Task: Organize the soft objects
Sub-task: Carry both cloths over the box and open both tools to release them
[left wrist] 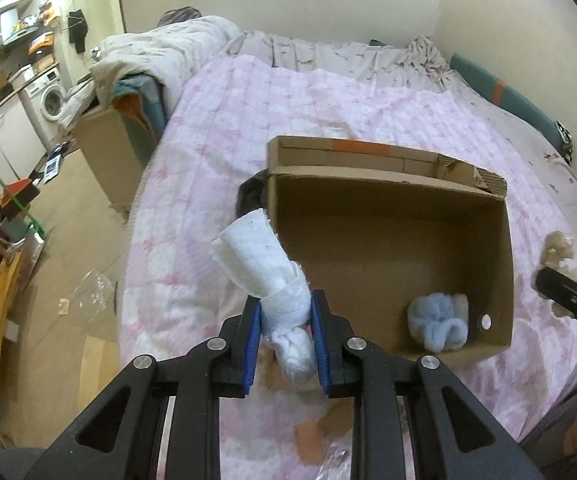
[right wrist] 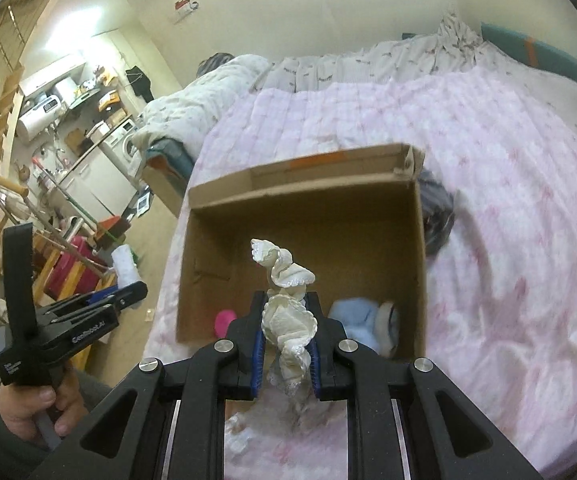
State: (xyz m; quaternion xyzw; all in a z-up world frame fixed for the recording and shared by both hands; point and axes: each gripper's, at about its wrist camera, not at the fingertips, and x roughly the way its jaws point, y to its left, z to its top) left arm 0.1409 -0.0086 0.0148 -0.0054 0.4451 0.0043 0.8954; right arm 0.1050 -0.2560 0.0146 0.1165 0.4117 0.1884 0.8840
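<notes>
Item: open cardboard box, resting on a bed with a pink quilt, open side up; inside, at the near right corner, a light blue sock bundle, and, seen only from the right wrist view, a pink item at the near left. Item: white sock roll, pinched at its knotted lower part between the blue pads of the left tongs, which are narrowed on it; it hangs in the air just outside the box's near left wall. Its long axis runs along the tongs, free end pointing up and away toward the box's far left corner. Item: cream lace-trimmed cloth, twisted into a rope, held mid-length by the right tongs, likewise closed on it, above the near edge of the box; long axis again forward and upward, frilled tip toward the box interior, tail dangling below the pads. Item: dark garment, on the quilt against the outside of the box. Risks, as judged: the white roll sits outside the wall, so a release here would likely drop it on the quilt; its knot could slip from the pads; the cloth's loose tail may catch on the box rim; both tongs converging on one box could collide.
</notes>
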